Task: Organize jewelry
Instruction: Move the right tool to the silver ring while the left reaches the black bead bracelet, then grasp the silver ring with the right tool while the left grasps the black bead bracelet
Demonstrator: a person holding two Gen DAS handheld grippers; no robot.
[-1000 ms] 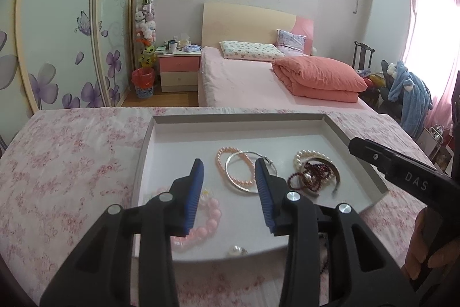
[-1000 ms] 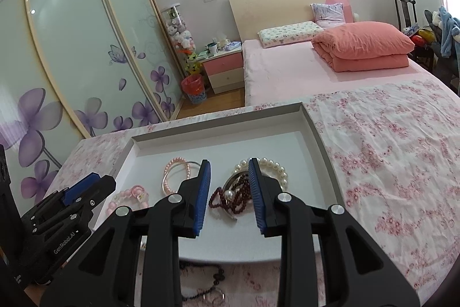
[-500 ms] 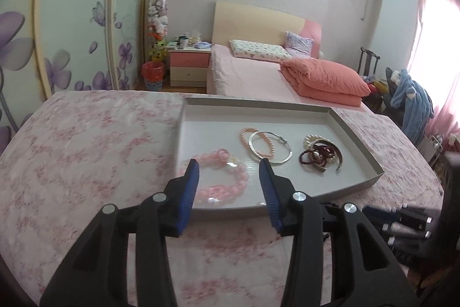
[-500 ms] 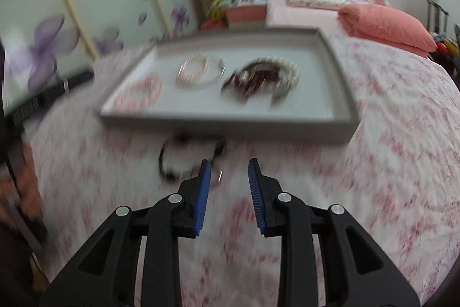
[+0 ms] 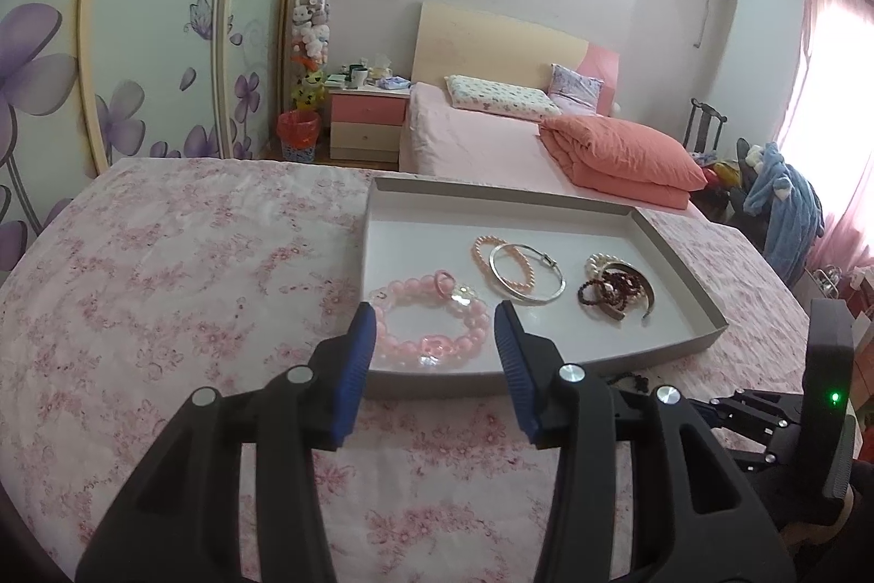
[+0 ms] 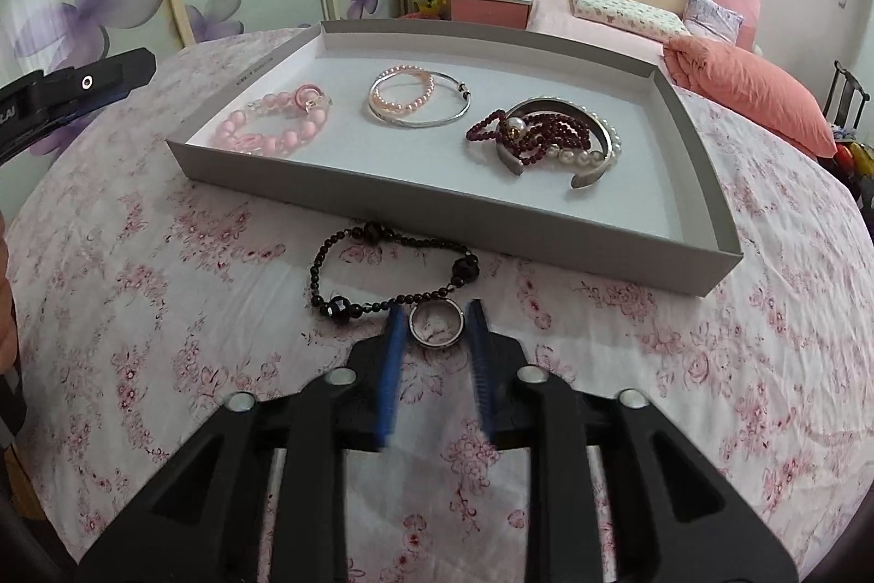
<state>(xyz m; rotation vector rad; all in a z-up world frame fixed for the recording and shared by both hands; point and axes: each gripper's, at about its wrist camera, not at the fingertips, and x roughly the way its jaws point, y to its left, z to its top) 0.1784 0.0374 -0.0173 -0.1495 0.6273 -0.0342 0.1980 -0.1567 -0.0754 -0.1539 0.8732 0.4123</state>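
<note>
Jewelry: most pieces lie in one shallow grey tray [image 6: 453, 200] set on a surface covered by a pink floral cloth [image 6: 164, 310]. Count inside the tray, left to right: one chunky pink bead bracelet [image 6: 267, 129] with one small pink ring [image 6: 306, 95] resting on its far side; one thin pink pearl bracelet [image 6: 401, 91] lying partly inside one silver bangle [image 6: 420, 113], the two overlapping; one tangled heap at right made of one dark red bead strand [image 6: 524, 135], one white pearl bracelet [image 6: 587, 154] and one open silver cuff [image 6: 598, 165], strands too mixed to count further. Outside the tray, on the cloth just beside its near wall: one black bead bracelet [image 6: 382, 271] carrying one metal ring [image 6: 437, 323]. Right claw [image 6: 434, 326], low over the cloth, fingers apart, one on either side of the metal ring; contact with the ring cannot be told. Left claw [image 5: 434, 337], fingers wide apart, holding nothing, hangs before the near left corner of the tray, framing the chunky pink bead bracelet from the left wrist view. Background: one bed [image 5: 491, 140], one folded coral quilt [image 5: 622, 157], one nightstand [image 5: 368, 118].
</note>
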